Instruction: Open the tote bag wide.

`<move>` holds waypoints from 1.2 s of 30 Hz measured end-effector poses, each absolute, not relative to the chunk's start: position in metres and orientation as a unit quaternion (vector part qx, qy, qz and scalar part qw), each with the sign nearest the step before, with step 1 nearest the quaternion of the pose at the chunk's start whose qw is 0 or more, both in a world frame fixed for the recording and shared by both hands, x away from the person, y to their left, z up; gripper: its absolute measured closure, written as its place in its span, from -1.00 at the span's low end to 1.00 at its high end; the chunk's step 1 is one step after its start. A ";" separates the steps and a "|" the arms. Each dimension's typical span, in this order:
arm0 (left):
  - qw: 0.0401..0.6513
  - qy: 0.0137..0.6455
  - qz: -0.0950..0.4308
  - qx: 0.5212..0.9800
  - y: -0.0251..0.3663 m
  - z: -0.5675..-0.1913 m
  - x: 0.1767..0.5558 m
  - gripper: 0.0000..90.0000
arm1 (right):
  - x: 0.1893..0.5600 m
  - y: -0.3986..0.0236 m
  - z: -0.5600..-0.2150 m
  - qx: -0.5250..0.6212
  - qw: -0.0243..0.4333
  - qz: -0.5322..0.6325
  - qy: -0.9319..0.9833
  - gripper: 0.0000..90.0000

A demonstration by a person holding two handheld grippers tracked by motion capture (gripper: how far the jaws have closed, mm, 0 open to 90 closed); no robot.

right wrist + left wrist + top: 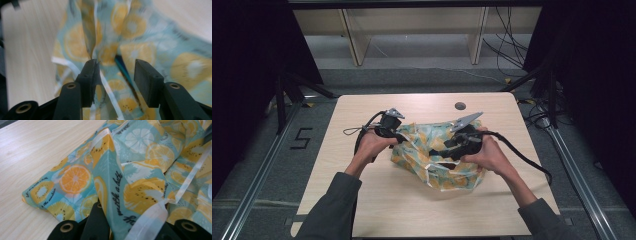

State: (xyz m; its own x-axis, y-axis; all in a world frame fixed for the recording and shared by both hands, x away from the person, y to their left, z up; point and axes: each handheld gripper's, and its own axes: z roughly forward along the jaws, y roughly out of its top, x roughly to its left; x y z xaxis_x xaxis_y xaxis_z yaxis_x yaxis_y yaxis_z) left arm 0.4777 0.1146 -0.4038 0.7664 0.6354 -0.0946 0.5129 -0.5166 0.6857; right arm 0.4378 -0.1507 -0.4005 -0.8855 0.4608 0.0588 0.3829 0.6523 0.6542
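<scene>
Pale wooden table (362,200) carries a crumpled fruit-print cloth (439,155) near its middle, with a white ribbon (150,220) trailing from its hem. At the cloth's left edge, the left gripper (398,136) is clenched on a raised fold of it. Over the cloth's right half, the right gripper (115,75) stands released, jaws apart above the fabric, pads pressing nothing.

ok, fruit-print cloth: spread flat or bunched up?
Bunched. The fruit-print cloth lies crumpled on the table, with raised folds and white ties crossing it; the left tongs pinch one fold upward.
</scene>
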 end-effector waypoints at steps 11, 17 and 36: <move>0.363 0.325 0.076 0.870 0.114 -0.404 0.476 0.91 | 0.441 -0.137 -0.440 0.196 0.073 0.235 0.949 0.60; 0.334 0.296 0.063 0.892 0.116 -0.404 0.473 0.82 | 0.459 -0.150 -0.414 0.221 0.124 0.283 0.925 1.00; 0.380 0.233 0.132 0.885 0.069 -0.339 0.415 -0.10 | 0.551 -0.159 -0.432 0.370 0.156 0.269 0.875 1.00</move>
